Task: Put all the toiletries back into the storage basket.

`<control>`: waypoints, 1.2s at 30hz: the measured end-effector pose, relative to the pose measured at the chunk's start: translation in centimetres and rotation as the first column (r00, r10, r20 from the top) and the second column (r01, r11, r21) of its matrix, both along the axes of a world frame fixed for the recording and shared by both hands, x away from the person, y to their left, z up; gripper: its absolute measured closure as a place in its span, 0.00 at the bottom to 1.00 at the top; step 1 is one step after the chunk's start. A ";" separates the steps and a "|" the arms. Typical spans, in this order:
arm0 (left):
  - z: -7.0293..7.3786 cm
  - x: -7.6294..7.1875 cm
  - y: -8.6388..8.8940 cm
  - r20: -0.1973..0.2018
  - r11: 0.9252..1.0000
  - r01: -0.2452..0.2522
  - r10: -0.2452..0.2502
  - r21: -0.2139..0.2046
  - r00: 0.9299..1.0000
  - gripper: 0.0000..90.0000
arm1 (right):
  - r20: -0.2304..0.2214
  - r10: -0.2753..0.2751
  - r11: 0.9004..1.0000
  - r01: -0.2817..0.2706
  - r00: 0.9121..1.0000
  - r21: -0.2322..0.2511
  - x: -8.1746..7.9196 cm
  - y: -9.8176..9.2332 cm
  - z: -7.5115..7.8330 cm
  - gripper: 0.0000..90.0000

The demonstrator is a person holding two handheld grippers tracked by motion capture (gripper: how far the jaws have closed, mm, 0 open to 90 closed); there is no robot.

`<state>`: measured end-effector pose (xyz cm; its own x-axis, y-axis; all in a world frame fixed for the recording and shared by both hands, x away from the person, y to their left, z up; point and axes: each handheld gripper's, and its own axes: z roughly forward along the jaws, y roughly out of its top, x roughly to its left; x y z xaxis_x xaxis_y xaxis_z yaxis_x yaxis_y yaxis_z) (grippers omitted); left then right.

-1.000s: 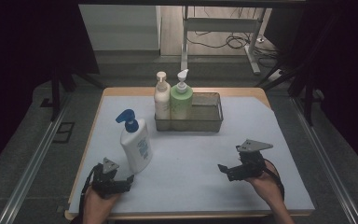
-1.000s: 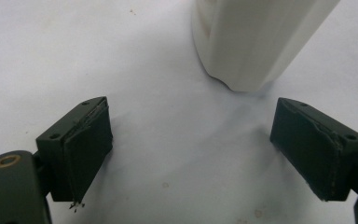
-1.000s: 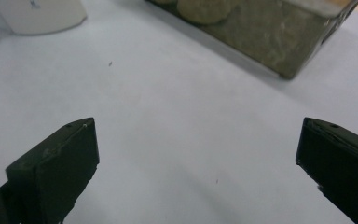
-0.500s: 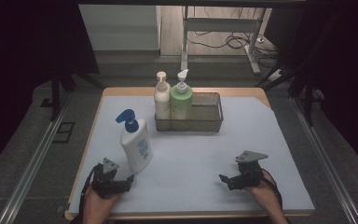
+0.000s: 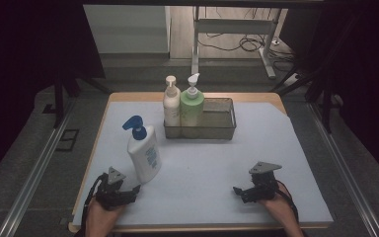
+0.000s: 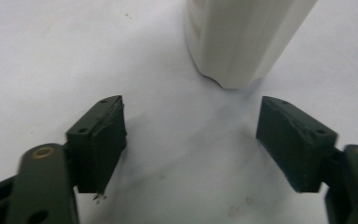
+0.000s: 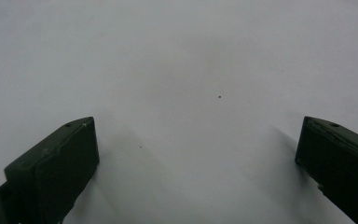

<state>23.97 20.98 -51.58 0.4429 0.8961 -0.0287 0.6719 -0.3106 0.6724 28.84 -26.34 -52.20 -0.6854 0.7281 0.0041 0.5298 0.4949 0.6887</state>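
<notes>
- Nearest the table's front edge, the left gripper (image 5: 134, 189) lies low on the white mat (image 5: 276, 143), jaws spread, gripping nothing.
- At the front right, the right gripper (image 5: 237, 190) rests likewise, jaws wide apart.
- Just beyond the left gripper stands a white pump bottle (image 5: 144, 154) with a blue head.
- Farther back, a wire basket (image 5: 217, 129) holds a cream bottle (image 5: 171, 104) and a green bottle (image 5: 192, 106) at its left end.

A white plastic pump bottle with a blue head (image 5: 144, 152) stands upright on the pale-covered surface (image 5: 207, 168), just beside the left tool (image 5: 128, 193). A cream pump bottle (image 5: 170, 104) and a green pump bottle (image 5: 192, 106) stand in a dark wire basket (image 5: 222, 129). The right tool (image 5: 239, 190) rests well apart.
</notes>
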 end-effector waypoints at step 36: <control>1.5 6.1 1.3 -0.006 0.993 0.014 -0.014 -0.117 1.000 1.00 | 0.003 -0.001 1.000 0.001 1.000 0.001 -0.1 0.0 -0.1 0.00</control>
<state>30.09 22.32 -50.10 0.4550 0.8801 -0.1357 0.6724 -0.2396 0.7003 28.77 -26.32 -52.26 -0.6848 0.7288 0.0031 0.5283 0.4935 0.6909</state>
